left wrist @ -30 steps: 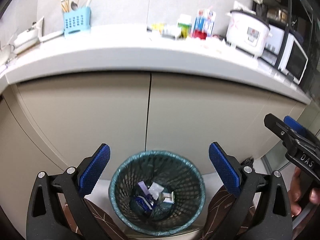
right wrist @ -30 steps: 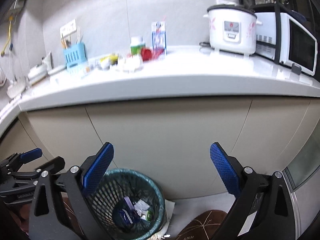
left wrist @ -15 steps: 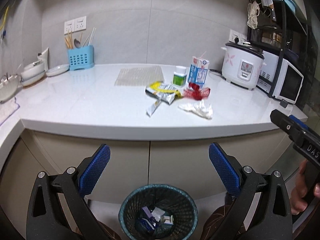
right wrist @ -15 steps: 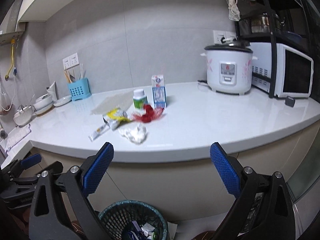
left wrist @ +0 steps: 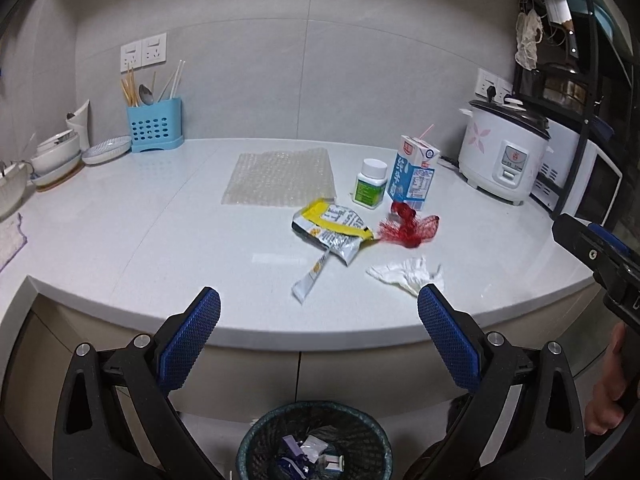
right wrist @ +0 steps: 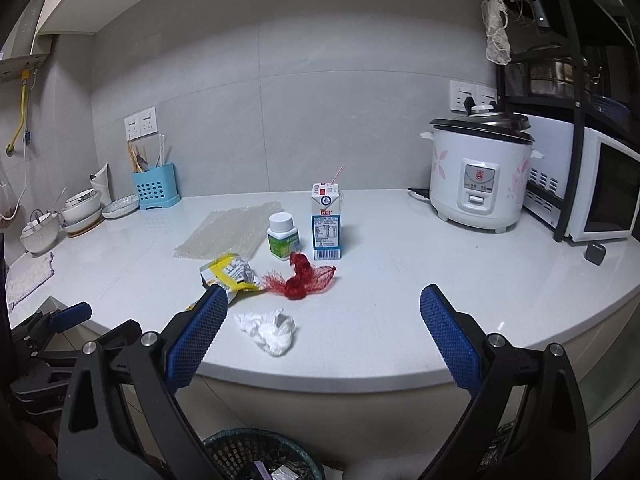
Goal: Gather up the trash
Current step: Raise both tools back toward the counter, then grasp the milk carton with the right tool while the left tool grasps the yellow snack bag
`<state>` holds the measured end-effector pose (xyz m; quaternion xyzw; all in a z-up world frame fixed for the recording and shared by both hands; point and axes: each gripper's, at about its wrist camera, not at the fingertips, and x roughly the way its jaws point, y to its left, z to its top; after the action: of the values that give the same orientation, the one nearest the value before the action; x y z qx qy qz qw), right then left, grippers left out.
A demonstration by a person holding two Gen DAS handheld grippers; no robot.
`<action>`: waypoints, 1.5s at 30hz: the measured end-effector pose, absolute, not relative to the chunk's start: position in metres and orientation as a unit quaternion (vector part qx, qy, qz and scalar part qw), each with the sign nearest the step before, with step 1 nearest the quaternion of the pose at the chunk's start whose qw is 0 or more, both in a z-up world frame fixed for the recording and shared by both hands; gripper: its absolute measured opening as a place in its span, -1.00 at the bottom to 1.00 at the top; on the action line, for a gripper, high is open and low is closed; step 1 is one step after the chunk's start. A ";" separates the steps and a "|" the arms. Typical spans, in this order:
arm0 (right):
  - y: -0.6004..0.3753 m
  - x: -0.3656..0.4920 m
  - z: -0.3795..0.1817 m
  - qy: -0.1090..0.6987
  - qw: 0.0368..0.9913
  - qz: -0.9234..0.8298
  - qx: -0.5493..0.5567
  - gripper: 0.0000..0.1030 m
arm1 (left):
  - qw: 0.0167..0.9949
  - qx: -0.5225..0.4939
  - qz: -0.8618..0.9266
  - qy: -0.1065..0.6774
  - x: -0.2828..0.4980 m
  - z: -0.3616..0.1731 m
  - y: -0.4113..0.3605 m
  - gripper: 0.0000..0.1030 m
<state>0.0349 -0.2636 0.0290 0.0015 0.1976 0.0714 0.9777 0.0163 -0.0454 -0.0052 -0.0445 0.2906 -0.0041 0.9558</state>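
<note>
A: Now, left wrist view. The left gripper (left wrist: 319, 340) has its jaws spread wide, nothing between them, held short of the counter (left wrist: 120, 240) edge. On the counter lie a crumpled tissue (left wrist: 406, 274), a yellow wrapper (left wrist: 332, 230), a small sachet (left wrist: 310, 282) and a red net (left wrist: 408, 226).

B: Behind those?

A: A pill bottle (left wrist: 370, 183) and a milk carton (left wrist: 414, 176) stand upright side by side; a bubble wrap sheet (left wrist: 280, 178) lies flat to their left. A rice cooker (left wrist: 504, 152) is far right, a blue utensil holder (left wrist: 154, 126) far left. The bin (left wrist: 314, 440) stands on the floor below the counter, with scraps inside.

B: Right wrist view?

A: The right gripper (right wrist: 319, 334) is likewise wide apart and empty. The tissue (right wrist: 268, 330) is nearest, just beyond its left finger; that finger covers part of the wrapper (right wrist: 226, 274). The net (right wrist: 300, 278) lies in front of the carton (right wrist: 326, 222). The bin (right wrist: 256, 456) rim shows at the bottom edge.
</note>
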 end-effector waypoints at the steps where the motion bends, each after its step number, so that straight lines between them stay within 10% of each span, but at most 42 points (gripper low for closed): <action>1: -0.263 0.041 0.029 0.199 0.977 0.073 0.002 0.81 | 0.955 -0.044 -0.004 0.293 0.023 -0.005 -0.045 0.88; 23: -0.248 0.221 0.024 0.250 0.965 0.078 0.015 0.80 | 0.932 -0.034 0.029 0.361 0.181 -0.023 -0.058 0.86; 35: -0.236 0.273 0.014 0.286 0.956 0.064 0.017 0.28 | 0.905 -0.062 0.043 0.418 0.213 -0.047 -0.055 0.61; 45: -0.226 0.287 0.004 0.299 0.953 0.045 0.004 -0.24 | 0.890 -0.068 0.032 0.450 0.212 -0.062 -0.053 -0.94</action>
<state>0.2871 -0.2257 0.0040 0.0042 0.2992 0.0447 0.9531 0.2119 -0.0529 -0.0616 -0.0679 0.4496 0.0315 0.8901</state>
